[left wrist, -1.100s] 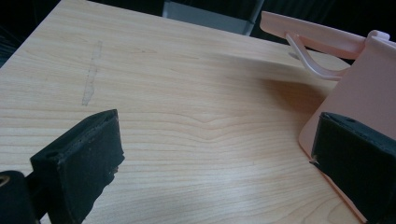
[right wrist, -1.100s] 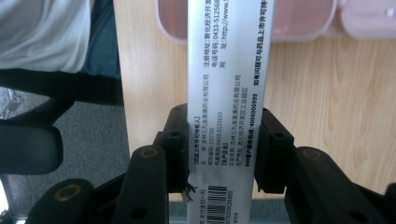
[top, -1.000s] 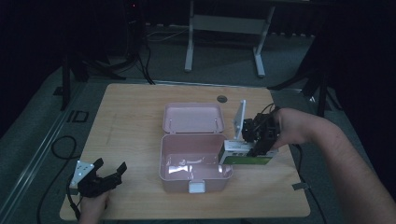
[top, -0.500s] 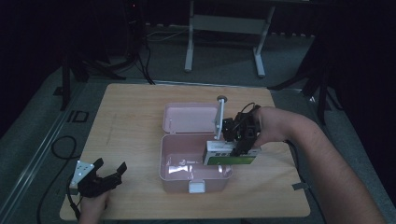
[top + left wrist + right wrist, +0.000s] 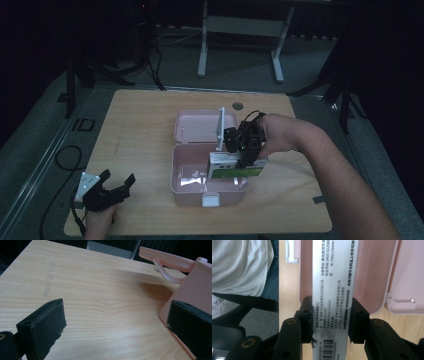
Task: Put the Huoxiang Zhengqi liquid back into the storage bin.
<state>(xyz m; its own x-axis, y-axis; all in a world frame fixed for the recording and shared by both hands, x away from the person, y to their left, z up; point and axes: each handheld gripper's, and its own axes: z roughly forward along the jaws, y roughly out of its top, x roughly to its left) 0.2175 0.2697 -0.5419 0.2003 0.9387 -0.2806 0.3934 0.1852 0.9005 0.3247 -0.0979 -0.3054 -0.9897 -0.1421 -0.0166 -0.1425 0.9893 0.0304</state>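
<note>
Jaws of your right gripper (image 5: 245,150) clamped one flat cardboard medicine box (image 5: 235,166), silver and green with printed text, above the open well of the single pink plastic case (image 5: 186,172). Your left gripper (image 5: 111,187) rested wide open and empty on the pale wood-grain table (image 5: 145,115), just beside the case's smooth wall, its lid (image 5: 200,127) lying flat behind.

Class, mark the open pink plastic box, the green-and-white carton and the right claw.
Open pink plastic box (image 5: 186,176), high view, left wall.
Green-and-white carton (image 5: 235,172), high view, green front.
Right claw (image 5: 331,322), right gripper view, between fingertips.
</note>
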